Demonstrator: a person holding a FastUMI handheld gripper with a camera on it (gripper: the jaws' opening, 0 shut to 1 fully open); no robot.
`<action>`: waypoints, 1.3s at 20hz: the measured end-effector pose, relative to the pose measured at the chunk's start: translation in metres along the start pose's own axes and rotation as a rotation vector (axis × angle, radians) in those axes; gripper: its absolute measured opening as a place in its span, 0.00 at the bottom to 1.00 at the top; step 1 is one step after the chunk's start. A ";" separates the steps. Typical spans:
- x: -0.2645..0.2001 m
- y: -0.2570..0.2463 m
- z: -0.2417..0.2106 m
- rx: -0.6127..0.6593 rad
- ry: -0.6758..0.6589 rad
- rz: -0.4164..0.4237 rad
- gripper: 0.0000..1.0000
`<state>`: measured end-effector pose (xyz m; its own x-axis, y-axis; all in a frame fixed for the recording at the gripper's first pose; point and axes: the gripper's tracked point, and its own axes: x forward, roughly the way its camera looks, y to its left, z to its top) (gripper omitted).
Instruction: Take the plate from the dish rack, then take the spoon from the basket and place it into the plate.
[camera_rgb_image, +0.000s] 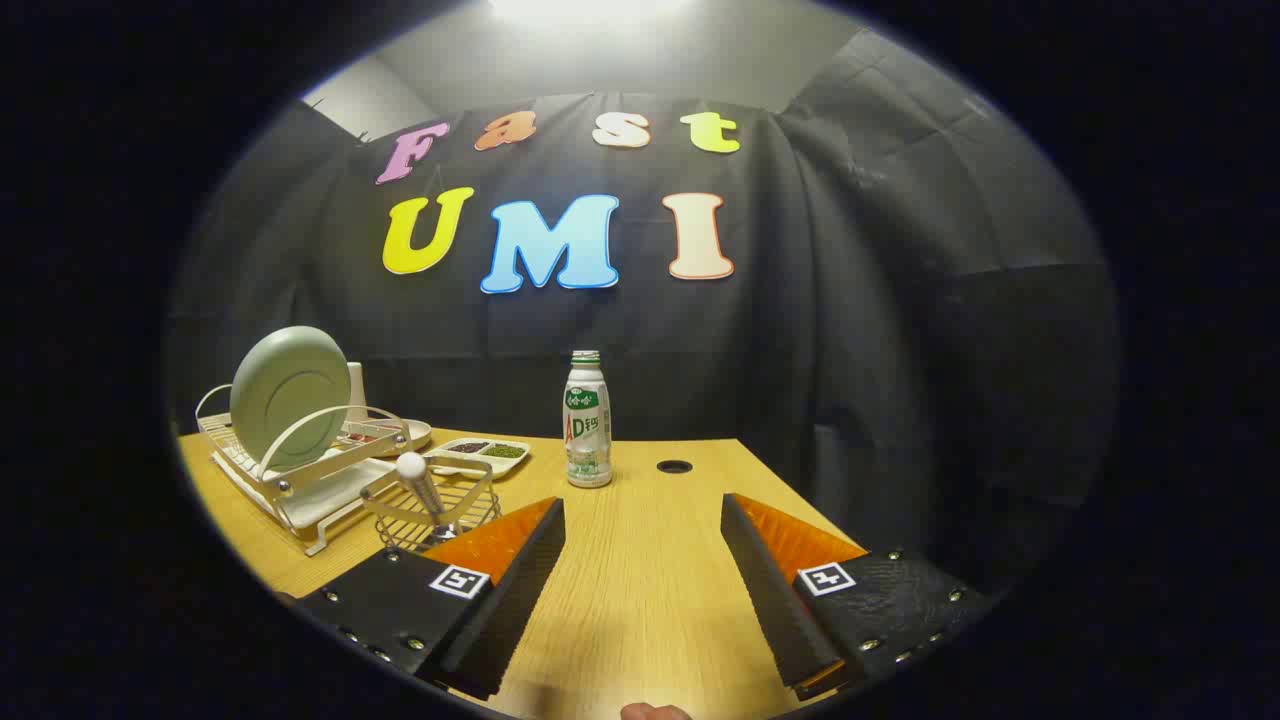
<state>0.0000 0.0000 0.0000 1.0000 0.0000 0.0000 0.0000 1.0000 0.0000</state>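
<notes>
While the light wooden table spreads out under everything as the biggest thing in sight, the white wire dish rack sits on its far left part, well off to the left of the fingers. Standing upright on edge in that rack is the pale green round plate, its face turned toward the gripper and a curved rack hoop crossing its lower front. Just in front of the rack, beside the left finger, stands the small wire basket, and from it rises the spoon, handle up with a rounded white end. Beyond the fingers, near the middle of the table, a white plastic drink bottle with a green cap stands upright, a shallow divided tray lies between it and the rack, and a small dark hole marks the tabletop.

The gripper has its fingers spread wide, with only bare wood between them.

Judging by its look, the plate is stiff, smooth and likely slippery, possibly breakable; its exposed upper rim seems the best place to pinch, lifting straight up clear of the hoop. The spoon looks light and rigid, best taken by its upright handle.
</notes>
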 end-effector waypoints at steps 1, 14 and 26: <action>0.000 0.001 0.011 0.009 -0.005 0.007 0.97; -0.034 0.078 0.186 0.108 -0.059 0.009 0.96; -0.031 0.156 0.228 0.073 0.003 -0.010 0.96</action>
<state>-0.0312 0.1561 0.2277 0.9999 -0.0099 -0.0035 0.0101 0.9973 0.0733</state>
